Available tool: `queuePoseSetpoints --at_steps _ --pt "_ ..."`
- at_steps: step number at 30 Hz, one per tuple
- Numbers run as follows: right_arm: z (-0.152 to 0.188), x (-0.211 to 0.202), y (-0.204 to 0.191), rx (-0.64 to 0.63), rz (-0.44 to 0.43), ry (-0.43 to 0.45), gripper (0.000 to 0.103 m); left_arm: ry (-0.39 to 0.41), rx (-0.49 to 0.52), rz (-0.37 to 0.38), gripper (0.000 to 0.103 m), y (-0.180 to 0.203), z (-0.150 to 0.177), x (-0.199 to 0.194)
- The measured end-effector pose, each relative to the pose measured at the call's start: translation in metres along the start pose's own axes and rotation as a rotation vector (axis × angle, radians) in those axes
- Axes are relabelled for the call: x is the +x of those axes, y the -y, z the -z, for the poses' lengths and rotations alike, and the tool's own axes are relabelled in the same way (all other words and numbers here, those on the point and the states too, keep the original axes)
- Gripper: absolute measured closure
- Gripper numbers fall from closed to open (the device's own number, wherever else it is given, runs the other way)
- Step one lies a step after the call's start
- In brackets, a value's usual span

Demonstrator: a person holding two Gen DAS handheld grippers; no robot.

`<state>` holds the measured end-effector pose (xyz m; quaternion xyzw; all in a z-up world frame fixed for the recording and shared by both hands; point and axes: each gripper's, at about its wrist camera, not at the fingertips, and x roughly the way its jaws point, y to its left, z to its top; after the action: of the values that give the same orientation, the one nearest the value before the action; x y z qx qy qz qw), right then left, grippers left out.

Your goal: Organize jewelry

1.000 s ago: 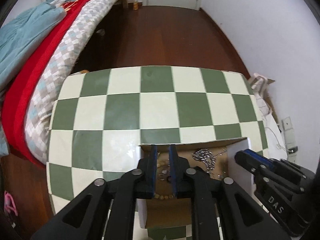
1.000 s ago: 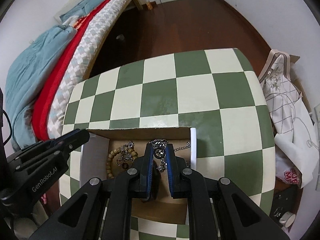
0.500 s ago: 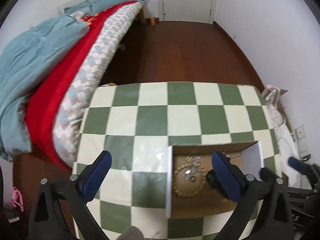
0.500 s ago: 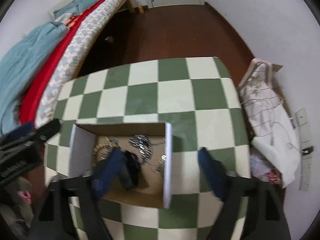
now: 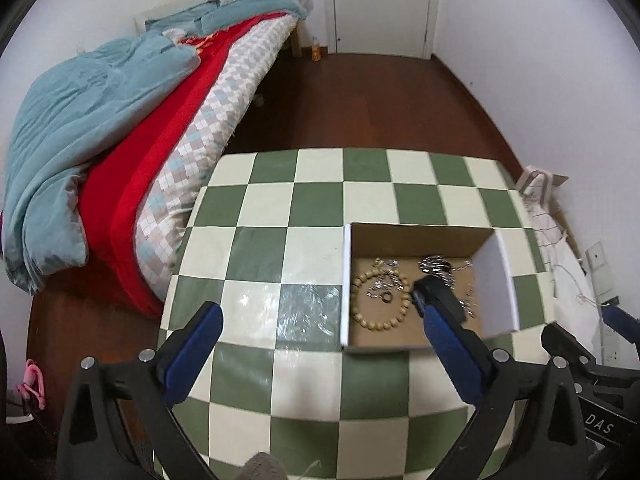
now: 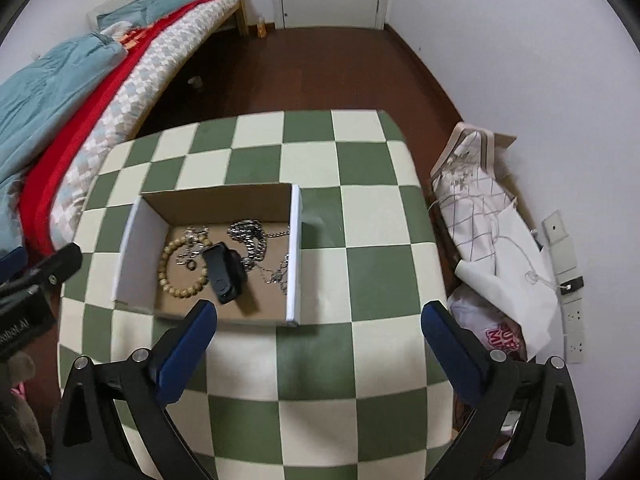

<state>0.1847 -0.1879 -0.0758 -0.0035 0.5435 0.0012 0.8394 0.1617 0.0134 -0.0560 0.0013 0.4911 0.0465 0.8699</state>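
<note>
Both the left gripper and right gripper are spread wide, nothing held. Jewelry is already piled in the box near the desk edge. Probably the drop-off step; next, untangling or a fresh pick is called for.

I see the box on the tabletop, bead bracelet left inside it, chains right; the bed lies left of the tabletop.

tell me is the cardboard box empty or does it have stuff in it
Not empty. The open-topped cardboard box holds a wooden bead bracelet, silver chains and a black object.
</note>
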Motion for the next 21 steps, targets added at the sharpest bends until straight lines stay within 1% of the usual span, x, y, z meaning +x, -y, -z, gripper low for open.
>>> queuePoseSetpoints --at_steps 6,13,18,21 --pt "0.016 -0.06 -0.001 -0.016 0.012 0.086 0.0 0.1 -0.009 0.004 0.001 -0.001 0.018 -0.061" --pt "0.038 -0.133 0.007 -0.012 0.025 0.19 0.0 0.196 -0.019 0.015 0.001 -0.005 0.034 -0.125" --pt "0.051 -0.175 0.008 -0.013 0.011 0.239 0.0 0.241 -0.02 0.026 0.001 -0.008 0.042 -0.162" --pt "0.059 -0.204 0.007 -0.021 0.01 0.276 0.0 0.258 -0.037 0.034 0.001 -0.012 0.047 -0.182"
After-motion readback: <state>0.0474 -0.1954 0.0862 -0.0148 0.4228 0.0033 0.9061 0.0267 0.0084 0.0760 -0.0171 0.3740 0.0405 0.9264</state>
